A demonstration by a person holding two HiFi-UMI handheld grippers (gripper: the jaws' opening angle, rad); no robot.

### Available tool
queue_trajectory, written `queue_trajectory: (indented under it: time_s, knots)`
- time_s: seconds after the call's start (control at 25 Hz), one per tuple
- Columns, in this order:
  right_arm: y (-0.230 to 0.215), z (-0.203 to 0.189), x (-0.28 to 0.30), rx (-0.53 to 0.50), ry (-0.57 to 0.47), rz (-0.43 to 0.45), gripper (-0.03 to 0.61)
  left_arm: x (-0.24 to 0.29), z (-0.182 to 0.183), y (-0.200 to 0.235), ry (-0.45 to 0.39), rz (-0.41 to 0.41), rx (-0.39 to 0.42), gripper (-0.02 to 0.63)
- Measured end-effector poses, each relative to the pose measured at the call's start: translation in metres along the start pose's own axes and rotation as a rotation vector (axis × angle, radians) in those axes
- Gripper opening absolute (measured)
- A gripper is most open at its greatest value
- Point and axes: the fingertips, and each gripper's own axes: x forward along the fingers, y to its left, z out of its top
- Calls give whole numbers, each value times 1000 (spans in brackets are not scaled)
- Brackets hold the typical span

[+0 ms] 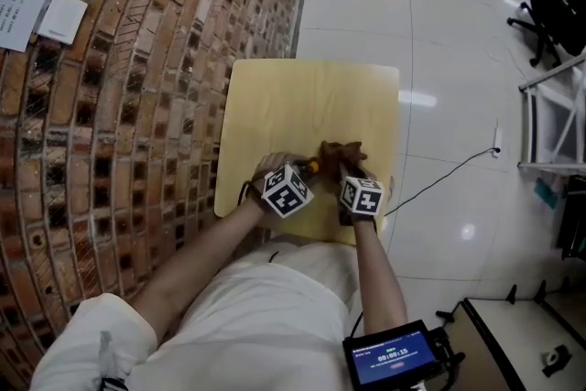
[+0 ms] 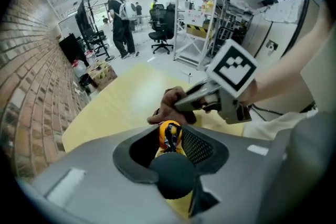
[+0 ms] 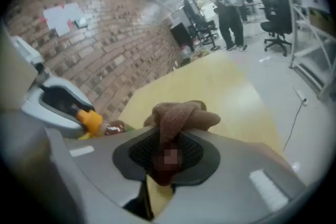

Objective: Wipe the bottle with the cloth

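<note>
A small bottle (image 2: 169,132) with an orange cap sits between the jaws of my left gripper (image 2: 169,140), which is shut on it. In the right gripper view the same orange cap (image 3: 92,121) and dark body (image 3: 113,127) stick out of the left gripper (image 3: 59,104) at the left. My right gripper (image 3: 168,140) is shut on a bunched brown cloth (image 3: 179,116). From the head view, both grippers hover over the near part of the yellow table (image 1: 311,101), the cloth (image 1: 341,153) just right of the bottle (image 1: 311,166). I cannot tell whether cloth and bottle touch.
A curved brick wall (image 1: 137,78) runs along the table's left side. White floor (image 1: 458,105) with a black cable (image 1: 439,174) lies to the right. Metal shelving (image 2: 210,13), office chairs (image 2: 163,29) and standing people (image 2: 122,23) are far beyond the table.
</note>
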Motion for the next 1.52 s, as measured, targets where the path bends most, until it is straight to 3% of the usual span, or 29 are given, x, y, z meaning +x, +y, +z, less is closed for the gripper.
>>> queue_trajectory:
  time_s: [0.08, 0.16, 0.28, 0.36, 0.56, 0.8, 0.88, 1.0, 1.12, 1.16, 1.24, 1.32, 1.4, 1.52]
  knots:
    - [12, 14, -30, 66, -133, 108, 66, 1, 0, 8, -1, 9, -82, 150]
    - [39, 19, -52, 49, -205, 244, 66, 1, 0, 17, -7, 15, -152, 150]
    - [79, 16, -69, 5, -234, 383, 66, 1, 0, 20, -14, 21, -189, 150]
    - [90, 8, -61, -8, -214, 396, 66, 1, -1, 19, -14, 24, -190, 150]
    - [69, -20, -10, -8, -91, 251, 66, 5, -3, 19, -17, 37, -204, 150]
    - [31, -38, 31, 14, 56, 41, 64, 1, -7, 28, -31, 47, -287, 149]
    - [19, -48, 40, 12, 141, -26, 66, 1, -6, 28, -29, 52, -332, 150]
    - [19, -53, 49, -25, 205, -60, 66, 2, -12, 31, -11, 83, -406, 149]
    - [18, -45, 36, -57, 161, -93, 67, 6, -18, 31, -33, 79, -521, 150]
    - [20, -35, 24, -45, 88, -72, 67, 6, -18, 31, -45, 76, -576, 152]
    - [38, -24, -4, -30, -52, 57, 67, 5, -19, 35, -65, 83, -685, 152]
    - [74, -25, -30, -96, -111, 235, 67, 5, -20, 39, -81, 101, -757, 153]
    - [106, -27, -43, -166, -125, 355, 67, 3, -20, 42, -88, 125, -789, 153]
    - [114, -29, -32, -166, -111, 372, 67, 3, -20, 42, -87, 143, -823, 152]
